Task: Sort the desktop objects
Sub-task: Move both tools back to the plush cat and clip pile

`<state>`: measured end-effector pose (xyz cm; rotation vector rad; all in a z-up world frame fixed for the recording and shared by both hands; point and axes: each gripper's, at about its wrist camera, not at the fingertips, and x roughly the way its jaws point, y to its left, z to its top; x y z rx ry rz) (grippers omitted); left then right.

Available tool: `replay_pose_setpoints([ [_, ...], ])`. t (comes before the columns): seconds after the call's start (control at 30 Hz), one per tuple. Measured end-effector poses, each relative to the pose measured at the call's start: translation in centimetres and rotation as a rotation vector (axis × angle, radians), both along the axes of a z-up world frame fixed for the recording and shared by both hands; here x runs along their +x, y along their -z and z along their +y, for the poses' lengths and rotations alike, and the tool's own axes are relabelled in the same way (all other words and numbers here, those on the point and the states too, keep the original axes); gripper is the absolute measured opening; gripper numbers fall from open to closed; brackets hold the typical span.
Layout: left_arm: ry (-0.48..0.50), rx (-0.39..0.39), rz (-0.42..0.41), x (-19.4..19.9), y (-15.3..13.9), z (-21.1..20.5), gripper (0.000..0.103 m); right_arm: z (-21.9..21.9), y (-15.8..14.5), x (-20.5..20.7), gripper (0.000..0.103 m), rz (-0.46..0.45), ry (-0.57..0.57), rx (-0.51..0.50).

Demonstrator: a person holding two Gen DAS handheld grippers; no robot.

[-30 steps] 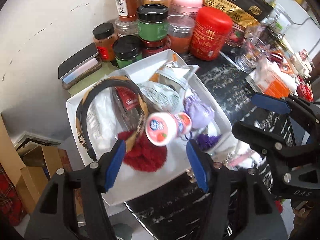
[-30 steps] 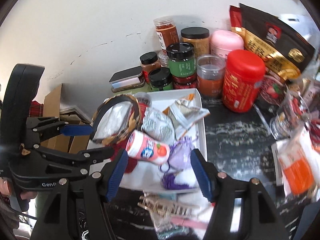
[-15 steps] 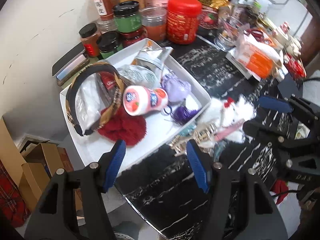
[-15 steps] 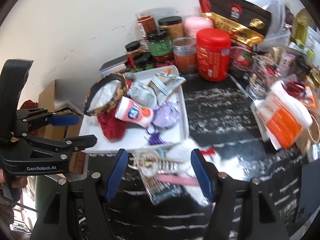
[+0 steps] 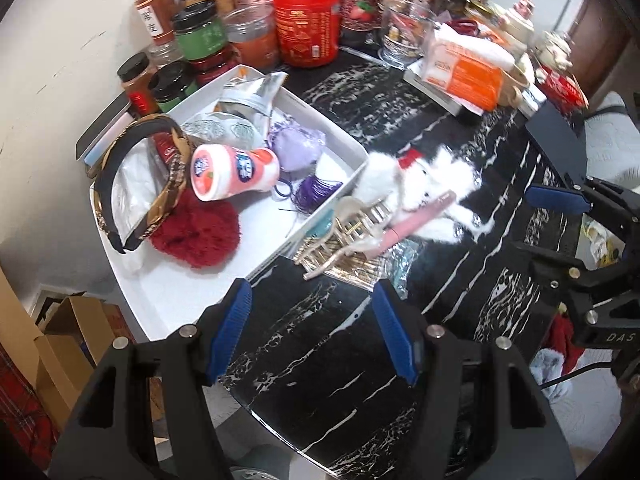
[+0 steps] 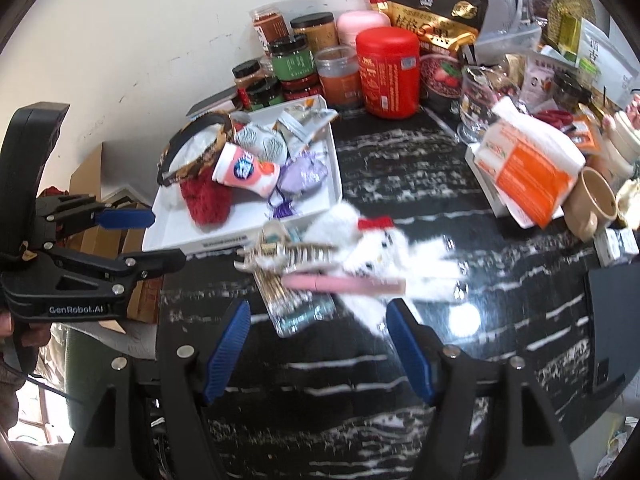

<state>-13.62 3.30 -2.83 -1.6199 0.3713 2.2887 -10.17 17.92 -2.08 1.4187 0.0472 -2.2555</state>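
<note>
A white tray [image 5: 164,304] [image 6: 244,240] on the black marble table holds a headband [image 5: 136,184], a red pompom [image 5: 196,236], a pink bottle [image 5: 232,172] [image 6: 244,170], a purple pouch [image 5: 294,146] and foil packets. Just outside its rim lie a white plush toy [image 5: 416,184] [image 6: 380,248], a pink tube [image 5: 420,216] [image 6: 344,284] and a pale hair claw [image 5: 348,232] [image 6: 284,256]. My left gripper [image 5: 314,332] hovers open above the table edge, near the tray's corner. My right gripper [image 6: 318,348] is open too, just short of the plush and tube. Nothing is held.
Spice jars [image 5: 200,32], a red canister [image 5: 310,20] [image 6: 388,72] and a snack bag [image 6: 432,4] crowd the wall side. An orange packet [image 5: 464,72] [image 6: 528,164], a glass [image 6: 480,96] and a beige cup [image 6: 592,200] sit on the right. Cardboard boxes [image 5: 64,340] stand on the floor left.
Both grippers have drawn back from over the tray toward the table's near edge. The plush, tube and hair claw have come into view. Both stayed open.
</note>
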Motion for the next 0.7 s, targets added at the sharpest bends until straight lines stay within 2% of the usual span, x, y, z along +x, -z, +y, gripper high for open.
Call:
replay_pose_setpoints([
  [0.4,0.103,-0.012,0.025,1.8,3.0,2.1,0.062,1.9,2.6,2.0,0.072,-0.045,-0.003,0.010],
  [0.7,0.199,-0.030,0.096,1.8,5.4,3.3,0.062,2.4,4.3,1.6,0.072,-0.049,-0.024,0.012],
])
